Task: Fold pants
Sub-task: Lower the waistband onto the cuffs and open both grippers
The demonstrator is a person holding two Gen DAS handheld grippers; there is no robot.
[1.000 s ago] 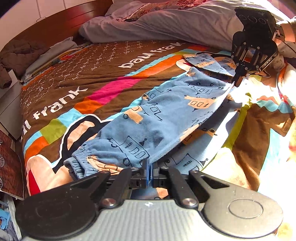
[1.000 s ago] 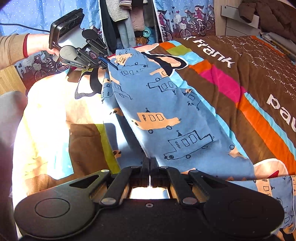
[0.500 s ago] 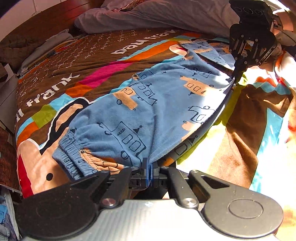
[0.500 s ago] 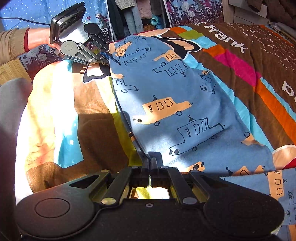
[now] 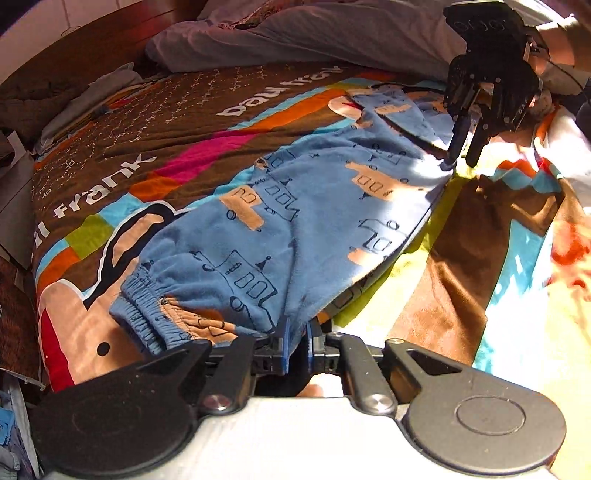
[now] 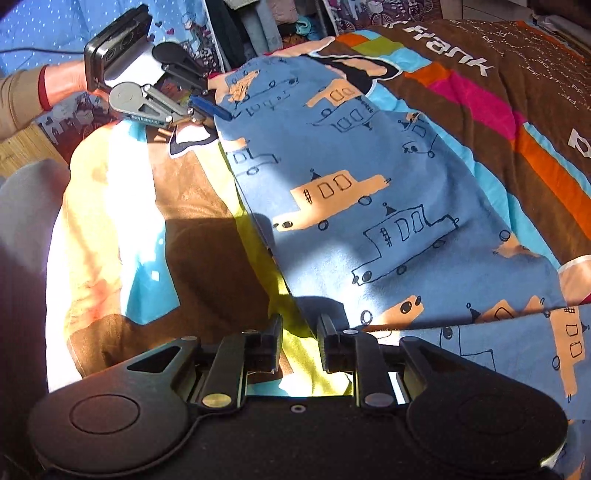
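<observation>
Both hand-held grippers, left [image 5: 296, 345] and right [image 6: 300, 341], are opening off the pants [image 5: 295, 221], lengthwise fold laid on the bed [image 5: 177, 122]; cross-folds remain.

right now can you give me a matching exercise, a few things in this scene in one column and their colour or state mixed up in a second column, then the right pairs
Things:
1. pants
2. elastic cuff
3. right gripper
4. pillow

Colour or state:
A. grey, at the head of the bed
B. jaws opening, nothing between them
C. blue with a car print, laid flat on the bedspread
D. gathered, at the end of the leg close to the left gripper

Pairs: 1-C, 2-D, 3-B, 4-A
</observation>
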